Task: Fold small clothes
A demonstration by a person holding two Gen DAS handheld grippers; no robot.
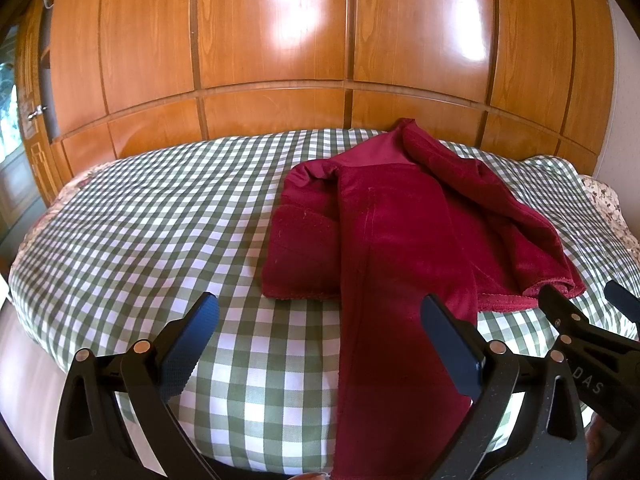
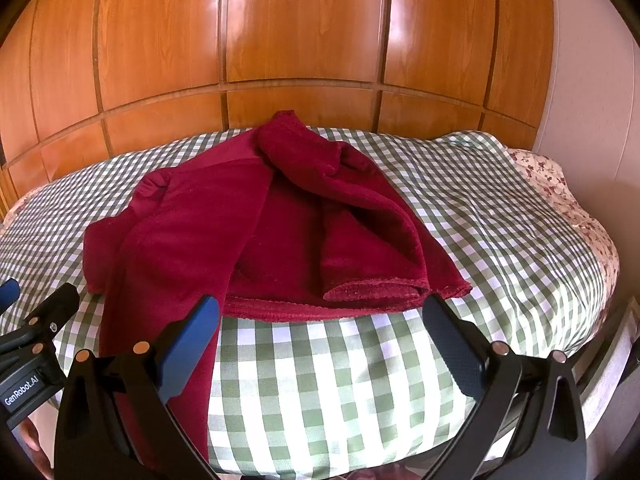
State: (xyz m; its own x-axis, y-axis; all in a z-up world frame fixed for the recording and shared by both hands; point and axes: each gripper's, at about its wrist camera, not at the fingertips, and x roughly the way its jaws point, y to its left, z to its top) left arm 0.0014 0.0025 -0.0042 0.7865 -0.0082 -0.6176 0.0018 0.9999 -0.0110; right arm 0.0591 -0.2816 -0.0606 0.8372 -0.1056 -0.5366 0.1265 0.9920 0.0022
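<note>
A dark red velvety garment (image 1: pixel 400 240) lies partly folded on a green-and-white checked bed cover (image 1: pixel 160 220). One long strip of it hangs over the near edge. It also shows in the right wrist view (image 2: pixel 260 232). My left gripper (image 1: pixel 320 312) is open and empty, just short of the garment's near edge. My right gripper (image 2: pixel 320 312) is open and empty, close to the garment's hem. The right gripper shows at the right of the left wrist view (image 1: pixel 580 300); the left gripper shows at the left of the right wrist view (image 2: pixel 40 300).
A wooden panelled wardrobe wall (image 1: pixel 280 60) stands behind the bed. A floral sheet (image 2: pixel 560 184) shows at the bed's right edge. A pale wall (image 2: pixel 592 80) is at the right. The checked cover (image 2: pixel 500 220) spreads bare on both sides of the garment.
</note>
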